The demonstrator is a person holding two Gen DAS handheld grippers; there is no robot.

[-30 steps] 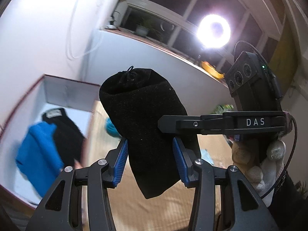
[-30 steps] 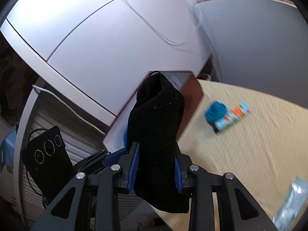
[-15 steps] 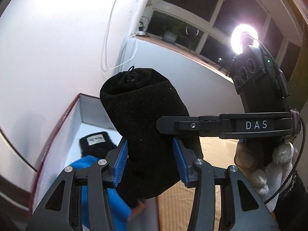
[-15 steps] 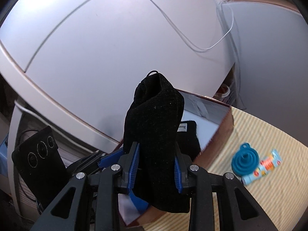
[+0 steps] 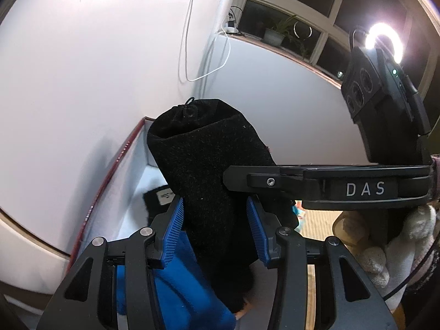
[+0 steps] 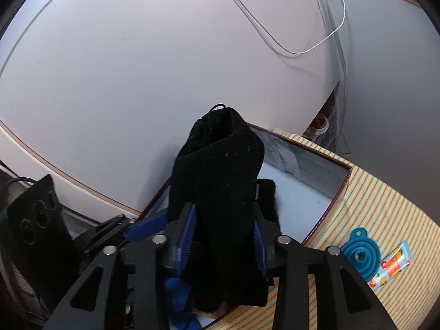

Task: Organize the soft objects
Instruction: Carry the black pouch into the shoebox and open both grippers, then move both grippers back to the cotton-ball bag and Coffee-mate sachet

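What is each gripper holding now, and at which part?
The black fabric pouch: the left gripper grips its lower part. The right gripper's jaws, just opening, flank its lower part too; grip unclear.

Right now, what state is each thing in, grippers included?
Black fabric drawstring pouch: held over the box by both grippers.
Left gripper: shut on the pouch.
Right gripper: jaws have just been opening; pouch between them, pads touching it.
Open red-rimmed white box: holds two cloths.
Blue cloth: lying in the box.
Black labelled cloth: lying in the box.
Blue silicone funnel: on the striped tablecloth, outside the box.
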